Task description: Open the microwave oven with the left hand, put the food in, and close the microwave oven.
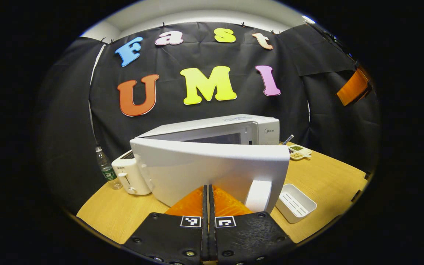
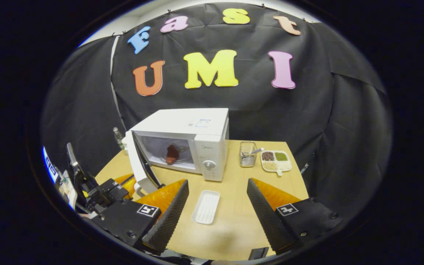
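Observation:
The white microwave [image 2: 193, 123] stands on the wooden table with its door [image 2: 136, 162] swung open to the left. A reddish-brown piece of food [image 2: 172, 154] lies inside the cavity. In the left gripper view the door's white outer face [image 1: 204, 165] is right in front of my left gripper [image 1: 208, 189], whose fingers are shut together with nothing between them, just left of the door handle [image 1: 258, 195]. My right gripper [image 2: 217, 180] hangs open and holds nothing, in front of the microwave and above an empty white tray [image 2: 206, 207]. The left gripper [image 2: 127, 181] also shows by the door's outer side.
A white toaster [image 1: 131, 176] and a plastic bottle [image 1: 106, 167] stand left of the microwave. To its right are a wire utensil holder [image 2: 248, 154] and a divided dish of grains [image 2: 276, 160]. The table [image 2: 230, 228] has bare wood near its front edge.

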Action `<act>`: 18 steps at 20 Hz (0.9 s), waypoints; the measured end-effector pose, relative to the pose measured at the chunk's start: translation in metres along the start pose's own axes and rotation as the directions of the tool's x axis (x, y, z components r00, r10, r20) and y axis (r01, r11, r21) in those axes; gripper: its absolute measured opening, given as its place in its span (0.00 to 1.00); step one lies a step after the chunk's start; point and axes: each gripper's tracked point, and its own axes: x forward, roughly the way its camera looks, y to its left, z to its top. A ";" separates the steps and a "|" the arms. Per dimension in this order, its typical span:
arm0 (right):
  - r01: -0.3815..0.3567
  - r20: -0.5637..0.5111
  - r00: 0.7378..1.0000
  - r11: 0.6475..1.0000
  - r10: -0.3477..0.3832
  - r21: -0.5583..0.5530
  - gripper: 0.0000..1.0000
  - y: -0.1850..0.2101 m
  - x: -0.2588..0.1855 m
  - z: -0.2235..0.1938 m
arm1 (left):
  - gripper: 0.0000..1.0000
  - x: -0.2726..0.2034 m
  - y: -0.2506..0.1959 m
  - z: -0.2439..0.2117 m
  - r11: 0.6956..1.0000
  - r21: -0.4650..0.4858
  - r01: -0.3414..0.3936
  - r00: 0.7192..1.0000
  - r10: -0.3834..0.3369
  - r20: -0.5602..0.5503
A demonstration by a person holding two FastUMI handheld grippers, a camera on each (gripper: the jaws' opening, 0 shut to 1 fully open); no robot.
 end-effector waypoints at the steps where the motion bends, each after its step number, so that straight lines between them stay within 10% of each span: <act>1: 0.003 -0.001 1.000 1.000 -0.003 0.005 1.00 -0.007 0.002 0.000 | 0.00 0.008 -0.005 0.003 1.000 -0.003 0.001 1.000 -0.001 0.005; 18: 0.014 -0.038 0.999 0.998 -0.012 0.054 1.00 -0.083 0.026 -0.003 | 0.00 0.124 -0.056 0.036 1.000 -0.003 0.003 1.000 -0.003 0.015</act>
